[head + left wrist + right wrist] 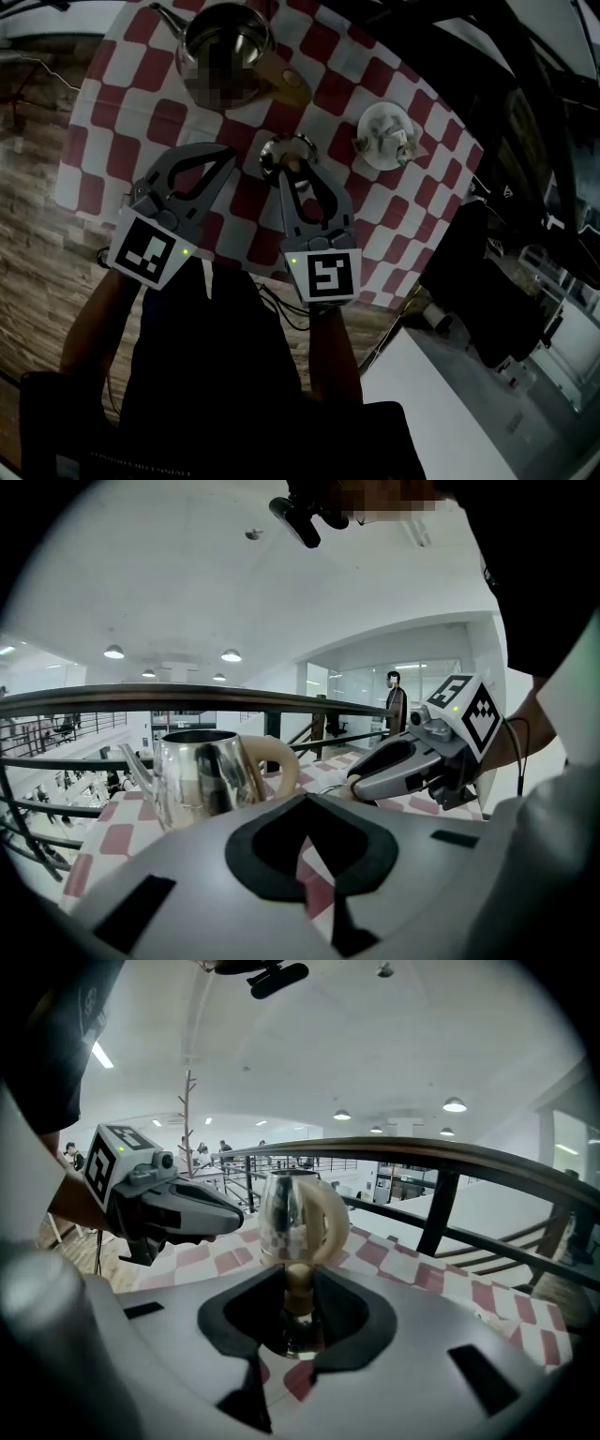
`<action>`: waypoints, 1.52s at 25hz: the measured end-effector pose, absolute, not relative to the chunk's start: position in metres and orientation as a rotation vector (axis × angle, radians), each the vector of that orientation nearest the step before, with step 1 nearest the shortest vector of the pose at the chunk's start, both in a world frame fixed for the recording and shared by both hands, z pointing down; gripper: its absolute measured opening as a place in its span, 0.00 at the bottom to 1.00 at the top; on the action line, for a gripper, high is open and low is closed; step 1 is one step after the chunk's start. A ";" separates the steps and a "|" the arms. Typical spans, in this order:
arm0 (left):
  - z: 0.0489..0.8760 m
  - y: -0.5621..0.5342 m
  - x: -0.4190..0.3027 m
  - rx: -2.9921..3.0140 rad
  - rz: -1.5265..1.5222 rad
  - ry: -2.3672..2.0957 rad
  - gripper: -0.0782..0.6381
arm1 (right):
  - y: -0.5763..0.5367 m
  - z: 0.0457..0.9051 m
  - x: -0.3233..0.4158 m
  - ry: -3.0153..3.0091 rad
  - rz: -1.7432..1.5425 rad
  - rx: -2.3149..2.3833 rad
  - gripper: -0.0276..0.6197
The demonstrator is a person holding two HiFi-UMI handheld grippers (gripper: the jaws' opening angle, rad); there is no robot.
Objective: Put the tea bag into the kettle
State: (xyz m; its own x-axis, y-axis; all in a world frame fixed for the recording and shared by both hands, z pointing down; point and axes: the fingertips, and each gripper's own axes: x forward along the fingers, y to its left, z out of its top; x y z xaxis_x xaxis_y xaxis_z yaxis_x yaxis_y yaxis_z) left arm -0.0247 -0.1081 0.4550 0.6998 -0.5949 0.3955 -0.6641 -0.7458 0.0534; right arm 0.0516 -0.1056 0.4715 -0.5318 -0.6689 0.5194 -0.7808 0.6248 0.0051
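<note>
Tea bag (401, 141) is not in the kettle yet. It sits in a small white dish (373, 117) on the checked cloth (141, 122), off to the right of both grippers and clear of them. Kettle (225, 47) stands upright at the far edge of the cloth with its mouth open, spout pointing left and beige handle to the right. Lid (281, 150) is off because the right gripper (291, 173) has it: the jaws are clamped on the lid's beige knob and the metal disc hangs under them. It's held between kettle and dish, a little short of the kettle. Reads to me as the mouth being uncovered so the bag has a way in. Left gripper (228, 152) is just beside the right one, with its jaws closed together and nothing between them, so it's idling rather than working. It isn't steadying the kettle, which is well apart from it. Awkward bit, my read: the dish is on the right gripper's side and that one is busy with the lid. So either the lid gets parked on the cloth first, or the left one reaches across. The bag looks light and floppy, so I'd pinch the body or the tag, and low, or it could snag the dish rim.
</note>
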 end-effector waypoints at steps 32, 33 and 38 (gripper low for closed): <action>0.396 -0.100 -0.148 2.490 0.440 -1.489 0.12 | -0.128 0.374 -0.097 -2.658 0.040 0.716 0.20; 0.393 -0.104 -0.148 2.501 0.442 -1.484 0.12 | -0.130 0.368 -0.097 -2.665 0.030 0.730 0.20; 0.376 -0.120 -0.145 2.567 0.448 -1.447 0.12 | -0.141 0.344 -0.093 -2.678 0.000 0.817 0.20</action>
State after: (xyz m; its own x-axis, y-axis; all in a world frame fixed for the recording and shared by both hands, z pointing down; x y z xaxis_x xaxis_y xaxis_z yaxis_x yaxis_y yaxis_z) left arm -0.1447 -0.1200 0.3755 0.4869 -0.8066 0.3350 -0.8549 -0.5188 -0.0066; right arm -0.0934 -0.1414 0.3440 -0.7769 -0.5418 0.3206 -0.5418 0.8348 0.0978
